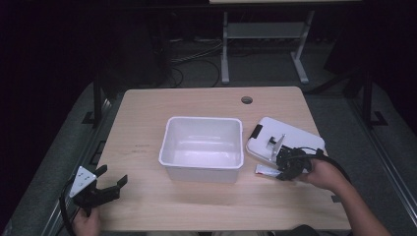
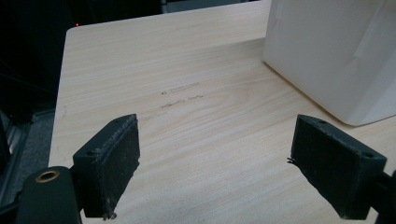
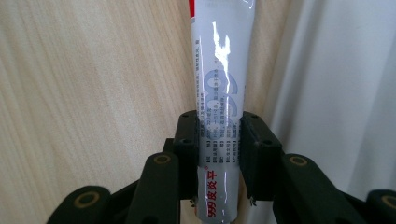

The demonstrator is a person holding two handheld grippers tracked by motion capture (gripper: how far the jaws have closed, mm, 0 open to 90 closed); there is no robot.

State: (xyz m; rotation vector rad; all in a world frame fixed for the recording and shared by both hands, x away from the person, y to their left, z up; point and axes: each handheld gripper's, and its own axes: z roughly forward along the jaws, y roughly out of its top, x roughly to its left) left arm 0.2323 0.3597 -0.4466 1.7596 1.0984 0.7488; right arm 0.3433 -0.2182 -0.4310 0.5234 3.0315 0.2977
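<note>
There was one table [image 1: 147, 147]; on it stood one white box [image 1: 202, 146] with no top; one white lid [image 1: 285, 137] lay beside the box; one tube [image 3: 222, 93] lay next to the lid; there were two grippers, the left gripper [image 1: 109, 186] and the right gripper [image 1: 282, 173]; each gripper had two black jaws; two hands held them, one each.

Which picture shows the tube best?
The right gripper view: the tube fills the middle, print readable, clamped by the right gripper. The high view shows a small sliver beside the lid.
</note>
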